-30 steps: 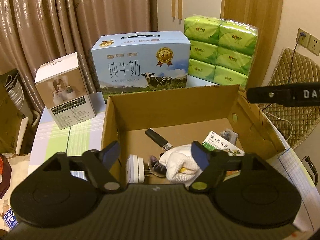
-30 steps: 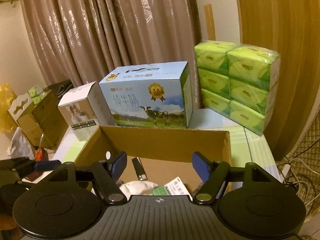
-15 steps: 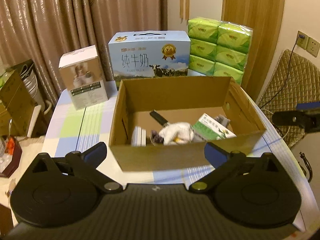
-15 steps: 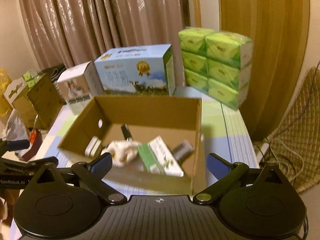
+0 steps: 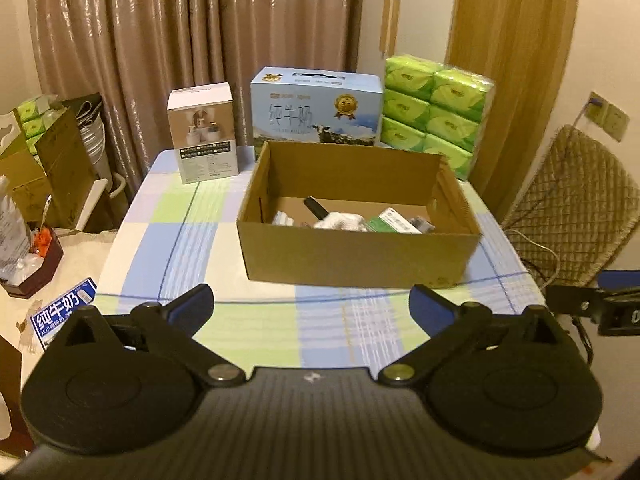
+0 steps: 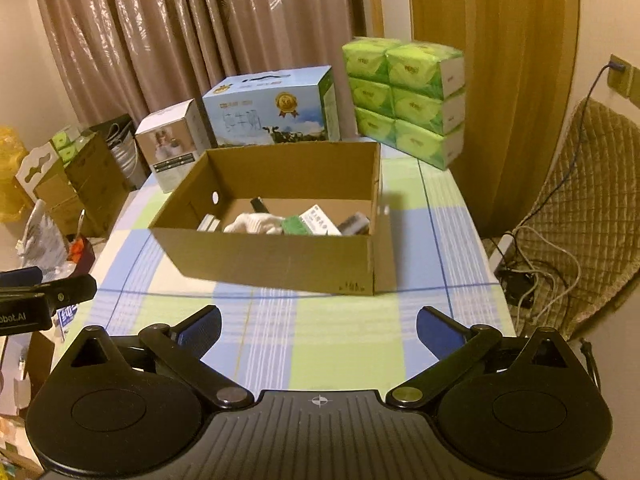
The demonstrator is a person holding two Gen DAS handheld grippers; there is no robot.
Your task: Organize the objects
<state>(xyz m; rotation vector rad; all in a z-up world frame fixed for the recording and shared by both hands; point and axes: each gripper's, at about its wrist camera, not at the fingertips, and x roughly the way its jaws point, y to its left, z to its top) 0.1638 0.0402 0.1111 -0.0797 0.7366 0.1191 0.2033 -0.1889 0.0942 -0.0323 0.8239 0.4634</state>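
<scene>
**Cardboard box, packed and easy to grip by its walls**

The cardboard box (image 5: 360,256) sits mid-table (image 5: 256,320), stiff, light; I'd grip its rim. Inside, the white glove (image 6: 256,223) is soft, the green carton (image 6: 296,225) rigid. My left gripper (image 5: 312,308) and right gripper (image 6: 318,326) are spread, empty.

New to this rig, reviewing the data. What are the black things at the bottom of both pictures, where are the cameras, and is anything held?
Those are handheld two-finger claws, one per hand, each with a fisheye camera looking along its fingers. One picture is from the left claw, the other from the right claw. Both stand wide open and hold nothing. Each claw also shows at the edge of the other's view. On the checked tablecloth sits an open cardboard box containing a white glove, a green-and-white packet and small items. Behind it: a milk carton case, a white product box and stacked green tissue packs.
</scene>
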